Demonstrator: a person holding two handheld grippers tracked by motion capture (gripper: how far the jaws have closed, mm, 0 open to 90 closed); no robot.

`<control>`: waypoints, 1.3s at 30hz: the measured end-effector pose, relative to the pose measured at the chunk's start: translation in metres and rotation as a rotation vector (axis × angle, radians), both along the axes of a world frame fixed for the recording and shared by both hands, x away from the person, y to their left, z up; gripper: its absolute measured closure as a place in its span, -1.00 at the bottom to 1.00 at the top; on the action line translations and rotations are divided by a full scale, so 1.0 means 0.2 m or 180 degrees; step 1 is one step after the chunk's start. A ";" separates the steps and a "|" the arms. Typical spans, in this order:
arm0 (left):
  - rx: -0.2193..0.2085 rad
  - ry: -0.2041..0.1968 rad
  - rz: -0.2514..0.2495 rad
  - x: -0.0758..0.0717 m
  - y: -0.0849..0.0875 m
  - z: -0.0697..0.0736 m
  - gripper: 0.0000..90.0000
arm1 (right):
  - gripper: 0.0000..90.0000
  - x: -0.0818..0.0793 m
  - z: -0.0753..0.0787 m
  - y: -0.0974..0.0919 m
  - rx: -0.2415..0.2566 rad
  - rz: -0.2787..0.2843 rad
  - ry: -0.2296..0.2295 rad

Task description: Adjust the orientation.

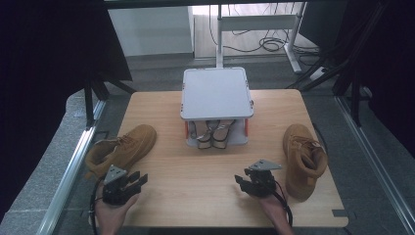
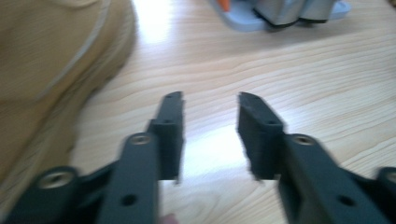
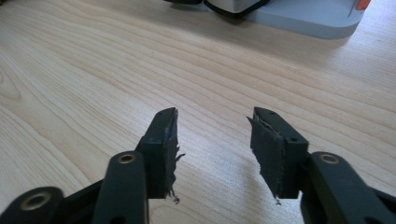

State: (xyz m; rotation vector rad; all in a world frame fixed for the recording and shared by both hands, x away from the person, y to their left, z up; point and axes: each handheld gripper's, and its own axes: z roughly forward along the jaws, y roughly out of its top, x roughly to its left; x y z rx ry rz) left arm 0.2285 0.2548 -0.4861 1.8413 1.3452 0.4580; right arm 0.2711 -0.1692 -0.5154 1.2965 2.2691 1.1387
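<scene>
A tan boot point(image 1: 125, 149) lies on its side at the table's left, with its toe toward the middle. Just in front of it my left gripper point(image 1: 142, 179) hovers low over the wood, open and holding nothing. In the left gripper view the boot point(image 2: 51, 70) looms at the left, beside the left gripper point(image 2: 210, 100) and apart from its jaws. A second tan boot point(image 1: 302, 159) stands at the table's right. My right gripper point(image 1: 240, 181) is left of that boot, open, with bare wood between its jaws. The right gripper point(image 3: 215, 114) points toward the rack.
A grey two-tier rack point(image 1: 217, 93) stands at the back middle of the wooden table point(image 1: 195, 186), with a pair of sandals point(image 1: 211, 134) on its lower shelf. Its base point(image 3: 308, 18) shows ahead of the right gripper. Metal rails run along both sides of the table.
</scene>
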 end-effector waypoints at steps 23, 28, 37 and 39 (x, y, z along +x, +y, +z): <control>0.0034 0.0134 -0.0327 0.13 -0.16 -0.06 -0.04 | 0.99 -0.18 0.04 -0.23 -0.0098 -0.0285 -0.0159; 0.0058 0.0143 -0.0326 0.14 -0.17 -0.05 -0.05 | 0.99 -0.19 0.04 -0.30 -0.0101 -0.0371 -0.0187; 0.0137 0.0141 -0.0193 0.09 -0.16 -0.07 -0.06 | 1.00 -0.16 0.02 -0.39 -0.0180 -0.0472 -0.0192; 0.0161 0.0139 -0.0188 0.08 -0.14 -0.08 -0.07 | 1.00 -0.17 0.02 -0.41 -0.0189 -0.0520 -0.0218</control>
